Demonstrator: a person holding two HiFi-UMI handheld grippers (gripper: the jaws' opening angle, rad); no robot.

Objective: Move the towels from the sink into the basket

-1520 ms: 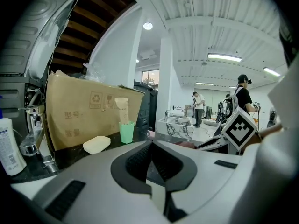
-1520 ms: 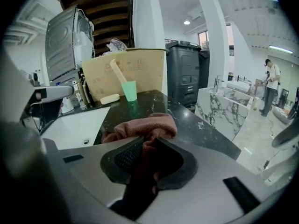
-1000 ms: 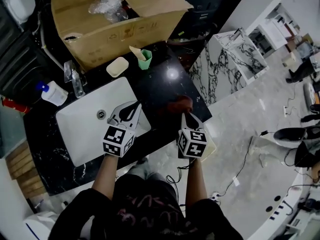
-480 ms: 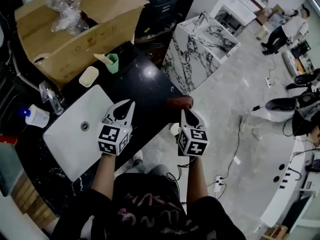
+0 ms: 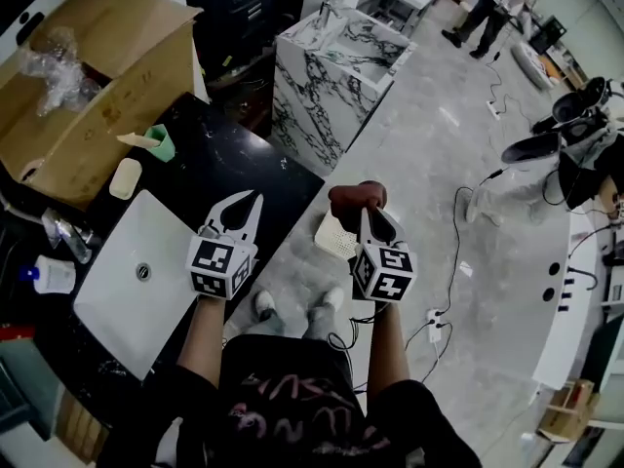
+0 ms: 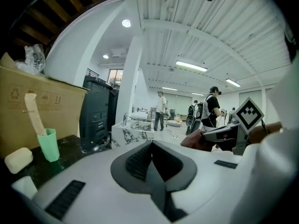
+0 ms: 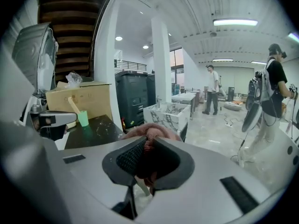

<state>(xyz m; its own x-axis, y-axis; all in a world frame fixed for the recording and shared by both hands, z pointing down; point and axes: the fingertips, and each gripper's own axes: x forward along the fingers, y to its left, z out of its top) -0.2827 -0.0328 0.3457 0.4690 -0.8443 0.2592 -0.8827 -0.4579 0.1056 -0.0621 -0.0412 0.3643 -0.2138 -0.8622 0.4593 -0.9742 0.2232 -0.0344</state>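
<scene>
A reddish-brown towel [image 5: 353,196] is bunched between the jaws of my right gripper [image 5: 364,213], which is shut on it. In the right gripper view the towel [image 7: 152,130] bulges out past that gripper's [image 7: 148,146] pads. It hangs over the floor, just right of and above a small white basket [image 5: 334,234] beside the counter's edge. My left gripper [image 5: 255,199] hovers at the black counter's front edge, right of the white sink [image 5: 117,295]. Its jaws are shut with nothing between them, as the left gripper view [image 6: 152,146] shows. No towel shows in the sink.
On the black counter [image 5: 234,169] stand a green cup [image 5: 161,142], a soap bar [image 5: 125,177], a faucet [image 5: 60,232] and a bottle [image 5: 49,274]. A cardboard box [image 5: 88,76] sits behind them. A marble vanity block [image 5: 336,66] stands farther out; cables [image 5: 458,252] cross the floor.
The view has swung right. Both grippers moved off the counter towards the floor; the right one carried the towel from over the counter's edge to beside the basket.
</scene>
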